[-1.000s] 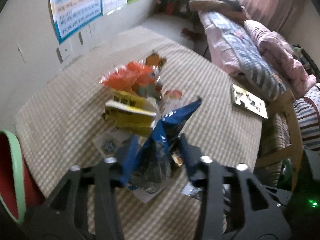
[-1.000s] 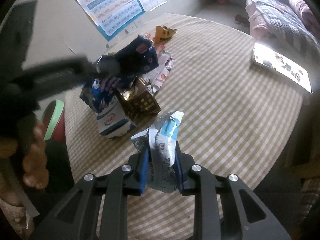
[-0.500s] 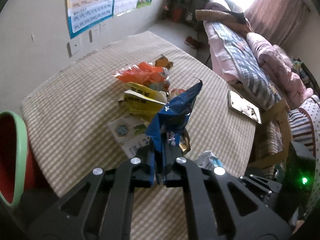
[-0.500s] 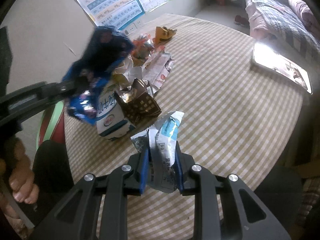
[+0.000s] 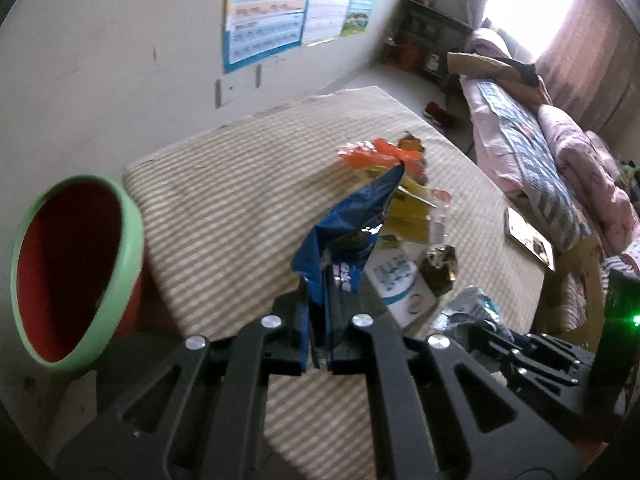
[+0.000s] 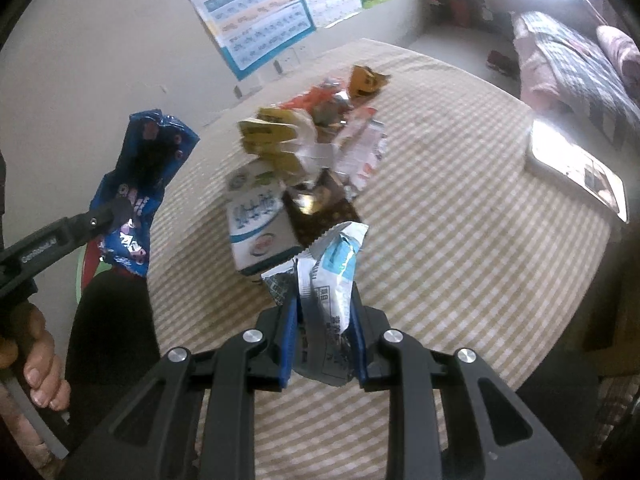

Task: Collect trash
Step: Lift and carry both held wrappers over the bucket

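Your left gripper (image 5: 318,330) has carried its one crinkled blue foil wrapper (image 5: 346,236) off the pile, jaws clamped tight; your right gripper (image 6: 323,334) pinches one silver-and-teal wrapper (image 6: 334,280).

At lower left of the left wrist view, the red bin (image 5: 72,268) with the green rim is partly cut off behind a dark shape. The blue wrapper (image 5: 344,248) hides part of the wrapper pile (image 5: 404,208) behind it. At right, the other gripper's body is dark and indistinct. In the right wrist view, a hand (image 6: 36,368) runs off the left edge; wall chart (image 6: 256,12) print is too small to read, and the bright flat item (image 6: 580,172) at right is washed out.
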A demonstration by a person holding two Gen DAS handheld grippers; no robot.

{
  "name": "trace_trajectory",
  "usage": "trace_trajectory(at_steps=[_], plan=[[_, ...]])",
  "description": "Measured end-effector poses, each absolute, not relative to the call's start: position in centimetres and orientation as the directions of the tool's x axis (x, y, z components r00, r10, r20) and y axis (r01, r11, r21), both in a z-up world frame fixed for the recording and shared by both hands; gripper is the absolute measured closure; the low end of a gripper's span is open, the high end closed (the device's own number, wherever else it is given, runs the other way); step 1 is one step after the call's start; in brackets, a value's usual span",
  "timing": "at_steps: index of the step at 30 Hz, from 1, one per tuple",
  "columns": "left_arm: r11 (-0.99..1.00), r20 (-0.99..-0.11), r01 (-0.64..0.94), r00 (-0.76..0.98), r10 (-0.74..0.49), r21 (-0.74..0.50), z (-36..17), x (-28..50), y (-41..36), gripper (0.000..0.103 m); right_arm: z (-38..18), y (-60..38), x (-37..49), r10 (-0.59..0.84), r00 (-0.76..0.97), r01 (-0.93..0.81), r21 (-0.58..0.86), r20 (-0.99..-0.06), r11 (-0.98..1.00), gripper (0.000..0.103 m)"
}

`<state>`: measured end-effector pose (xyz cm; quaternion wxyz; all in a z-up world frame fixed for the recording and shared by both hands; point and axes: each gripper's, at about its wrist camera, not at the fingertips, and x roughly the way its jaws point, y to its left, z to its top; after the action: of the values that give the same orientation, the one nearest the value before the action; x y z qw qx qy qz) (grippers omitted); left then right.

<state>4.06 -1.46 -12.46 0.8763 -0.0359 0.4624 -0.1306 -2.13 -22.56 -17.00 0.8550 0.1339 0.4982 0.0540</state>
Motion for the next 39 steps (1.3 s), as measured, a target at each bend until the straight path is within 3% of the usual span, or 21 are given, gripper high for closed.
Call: trace_trajectory(at_steps=[39], plan=[[0.959,-0.753,0.03,0.613,-0.239,-0.28,-11.5,3.6,6.5,0.098,-12.1,-13.5,0.8,0.264,0.539,-0.16,0.21,-0.8,0.965,0.079]])
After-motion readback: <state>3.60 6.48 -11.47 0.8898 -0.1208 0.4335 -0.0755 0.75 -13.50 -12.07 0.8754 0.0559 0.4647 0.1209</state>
